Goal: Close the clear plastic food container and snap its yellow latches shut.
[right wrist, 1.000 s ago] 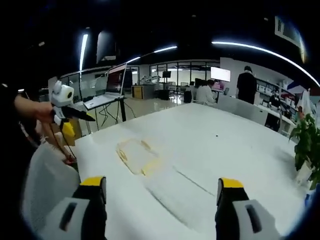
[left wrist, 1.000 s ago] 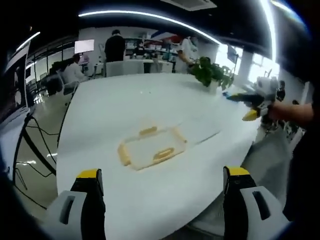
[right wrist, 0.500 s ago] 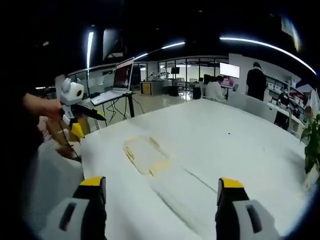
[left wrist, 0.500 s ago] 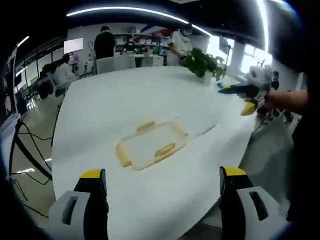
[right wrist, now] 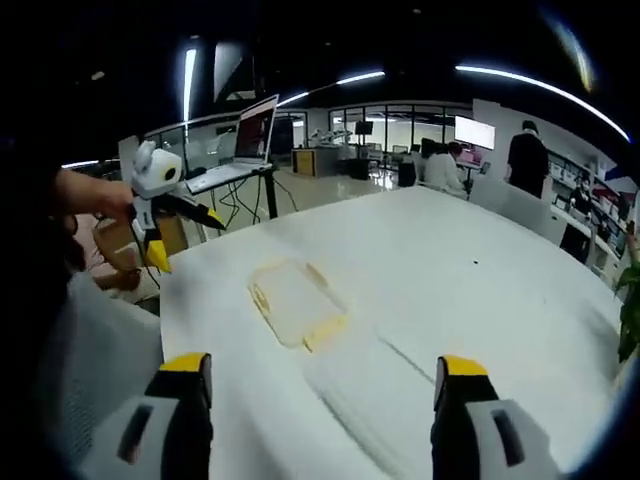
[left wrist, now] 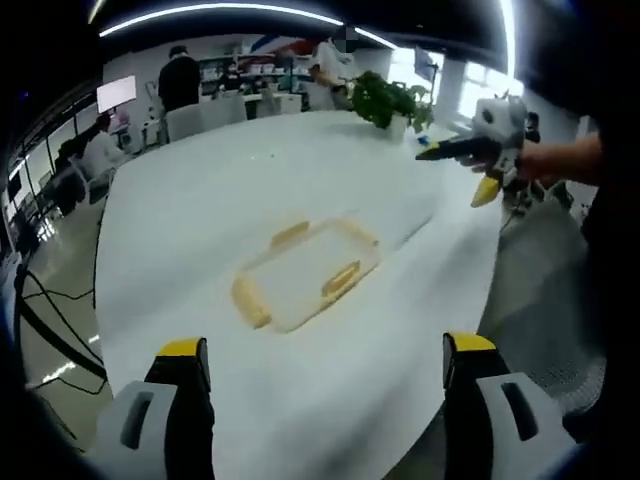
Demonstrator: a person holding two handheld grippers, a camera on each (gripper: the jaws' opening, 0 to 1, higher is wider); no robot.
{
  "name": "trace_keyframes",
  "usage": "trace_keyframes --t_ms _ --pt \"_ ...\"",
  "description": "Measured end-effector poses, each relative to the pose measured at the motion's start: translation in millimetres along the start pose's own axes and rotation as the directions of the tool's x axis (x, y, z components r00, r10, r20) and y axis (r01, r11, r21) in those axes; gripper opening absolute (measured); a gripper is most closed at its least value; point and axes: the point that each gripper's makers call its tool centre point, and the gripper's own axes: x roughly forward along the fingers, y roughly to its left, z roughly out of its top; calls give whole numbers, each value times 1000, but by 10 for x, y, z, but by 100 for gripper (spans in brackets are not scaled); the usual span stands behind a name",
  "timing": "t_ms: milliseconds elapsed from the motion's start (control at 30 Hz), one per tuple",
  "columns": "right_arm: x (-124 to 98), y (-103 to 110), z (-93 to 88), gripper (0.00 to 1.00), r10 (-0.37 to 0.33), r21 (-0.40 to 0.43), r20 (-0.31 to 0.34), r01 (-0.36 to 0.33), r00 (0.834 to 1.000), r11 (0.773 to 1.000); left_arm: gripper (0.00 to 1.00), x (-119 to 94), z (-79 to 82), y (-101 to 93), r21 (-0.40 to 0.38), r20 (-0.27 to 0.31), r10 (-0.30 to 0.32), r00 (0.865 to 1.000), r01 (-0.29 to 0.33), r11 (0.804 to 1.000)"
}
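A clear plastic food container (left wrist: 305, 272) with yellow latches lies flat on the white table (left wrist: 210, 190); a latch (left wrist: 341, 278) shows on its near long side. In the right gripper view the same container (right wrist: 297, 302) sits left of centre. My left gripper (left wrist: 318, 365) is open, well short of the container, nothing between its jaws. My right gripper (right wrist: 320, 375) is open too, also held back from it. The right gripper (left wrist: 480, 145) appears in a hand at the upper right of the left gripper view, the left gripper (right wrist: 160, 195) at the left of the right gripper view.
A potted plant (left wrist: 385, 100) stands at the table's far end. People sit and stand at desks (left wrist: 250, 95) beyond it. A laptop (right wrist: 245, 140) on a stand with cables is off the table's side. A crease (right wrist: 405, 358) runs across the white tablecloth.
Both views have drawn a little closer to the container, and it looks larger. The container itself has not moved. Both grippers stay open.
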Motion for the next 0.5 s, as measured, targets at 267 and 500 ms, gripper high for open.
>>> trace_keyframes --t_ms 267,500 --pt "154 -16 41 87 20 -21 -23 -21 1000 1000 93 166 10 69 95 -46 -45 998 49 994" --pt "246 -32 35 85 41 -75 -45 -44 998 996 92 291 2 100 166 -71 -74 995 85 982"
